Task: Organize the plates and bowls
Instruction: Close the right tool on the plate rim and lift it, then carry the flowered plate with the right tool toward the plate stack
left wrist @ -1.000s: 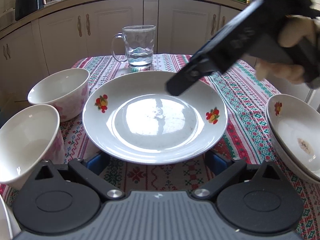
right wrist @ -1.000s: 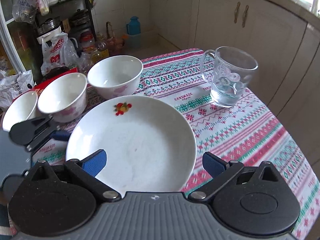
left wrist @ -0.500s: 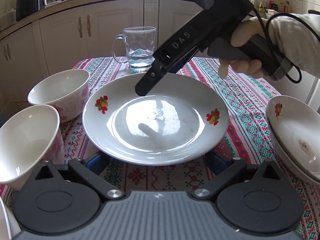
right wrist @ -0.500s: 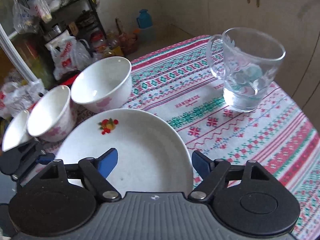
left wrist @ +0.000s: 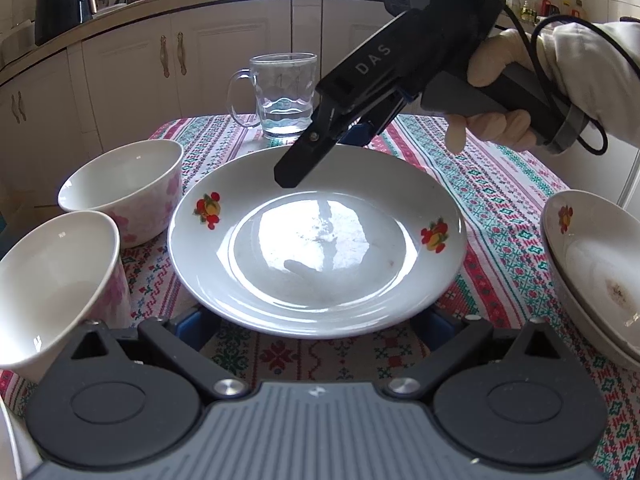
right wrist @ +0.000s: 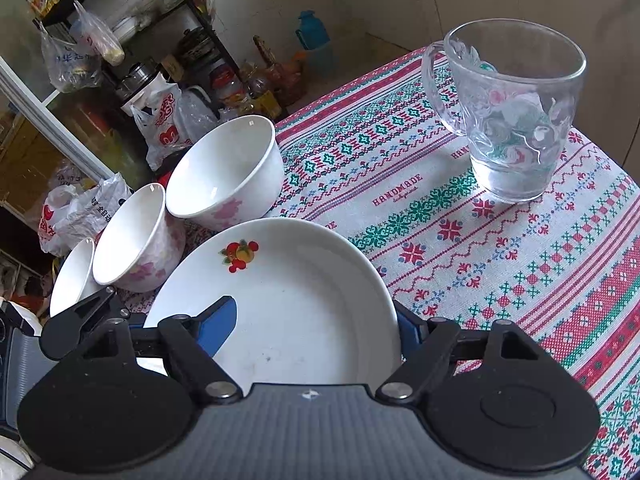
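Kitchen cabinets behind, our right tongs (right wrist: 316,328) pinch the far rim of the plate (left wrist: 316,248) on the patterned surface (left wrist: 500,208), our left tongs (left wrist: 316,330) spread wide around its near rim, with bowls (left wrist: 124,188) just left.

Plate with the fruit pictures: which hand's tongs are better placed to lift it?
Right. The right tongs clamp the plate at its rim; the left tongs sit spread below its near edge.
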